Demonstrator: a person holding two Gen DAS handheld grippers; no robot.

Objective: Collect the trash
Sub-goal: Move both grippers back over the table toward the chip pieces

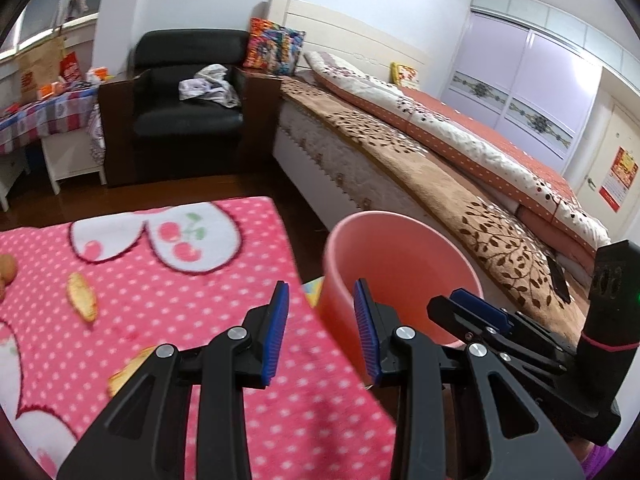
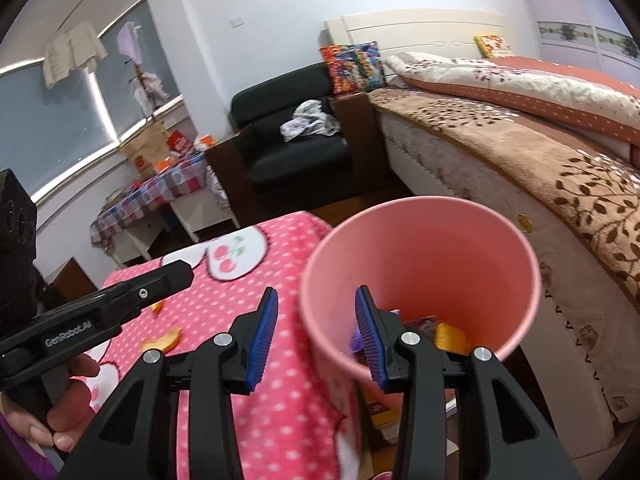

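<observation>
Pink bin (image 2: 424, 248) beside the counter (image 2: 280, 360), between it and the bed (image 2: 540, 152), rim level with the pink polka-dot cloth (image 1: 180, 320). Inside, at the bottom, seen from the right wrist: a yellow-orange wrapper (image 2: 452, 338), a purple scrap (image 2: 358, 338), and something dark patterned between them, too blurred to name. From the left wrist, only bare pink wall of the bin (image 1: 400, 264); bottom hidden.

Left gripper (image 1: 322, 328) over the counter's edge, jaws released, nothing between the blue pads (image 1: 276, 332); near pad over the cloth, far pad in front of the bin's side. Right gripper (image 2: 316, 336) likewise released and holding nothing, one pad over the cloth, the other overlapping the bin's mouth. Each gripper visible in the other's view: right one (image 1: 480, 312) past the bin, left one (image 2: 120, 300) low over the cloth, gripped by a hand (image 2: 60, 400).

Still on the cloth: orange peel pieces (image 1: 82, 296) and (image 1: 128, 372) left of the left gripper, well apart from the bin; same peels from the right wrist at (image 2: 162, 340) and (image 2: 158, 306). Brownish round items (image 1: 6, 270) at the far left edge, cut off, unclear what.

Behind: black armchair (image 1: 188, 100) with crumpled laundry (image 1: 208, 84) on its seat.
</observation>
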